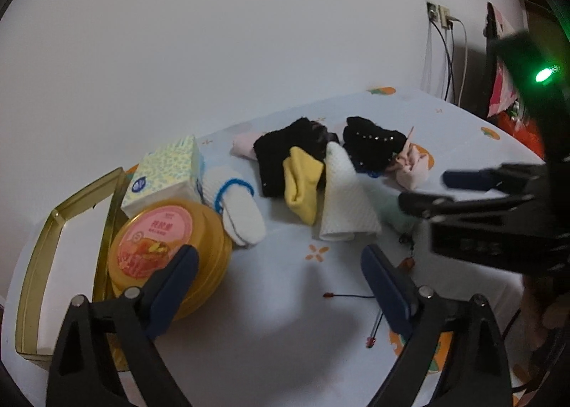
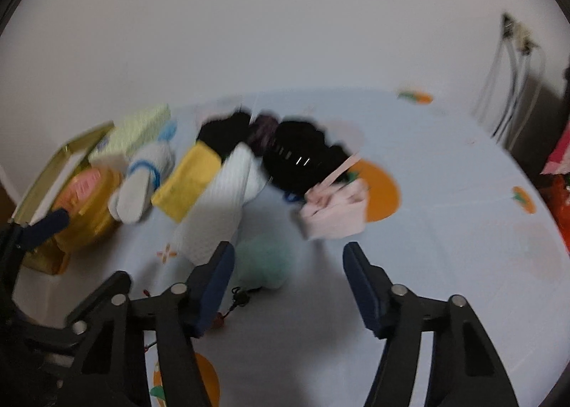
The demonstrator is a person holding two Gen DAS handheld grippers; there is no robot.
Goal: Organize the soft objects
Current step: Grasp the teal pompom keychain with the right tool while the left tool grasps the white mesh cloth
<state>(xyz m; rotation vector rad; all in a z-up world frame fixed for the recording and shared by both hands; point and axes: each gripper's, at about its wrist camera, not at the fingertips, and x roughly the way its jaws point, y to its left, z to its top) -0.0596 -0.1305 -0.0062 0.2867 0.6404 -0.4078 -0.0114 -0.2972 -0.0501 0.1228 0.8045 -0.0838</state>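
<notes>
A pile of soft things lies on the pale blue tablecloth (image 1: 285, 286): a black fuzzy cloth (image 1: 285, 150), a yellow sock (image 1: 301, 182), a white waffle cloth (image 1: 347, 200), a black beaded piece (image 1: 374, 143), a pink cloth (image 1: 409, 166) and a white mitten with blue cord (image 1: 238, 207). A pale green soft item (image 2: 265, 261) lies just ahead of my right gripper (image 2: 288, 282), which is open and empty. My left gripper (image 1: 279, 282) is open and empty, near the front of the pile. The right gripper also shows in the left wrist view (image 1: 427, 189).
A gold tin box (image 1: 64, 228) stands at the left with a round orange tub (image 1: 167, 250) and a tissue pack (image 1: 164, 171) beside it. A thin red-tipped wire (image 1: 349, 296) lies on the cloth. A wall socket with cables (image 1: 441, 18) is at the back right.
</notes>
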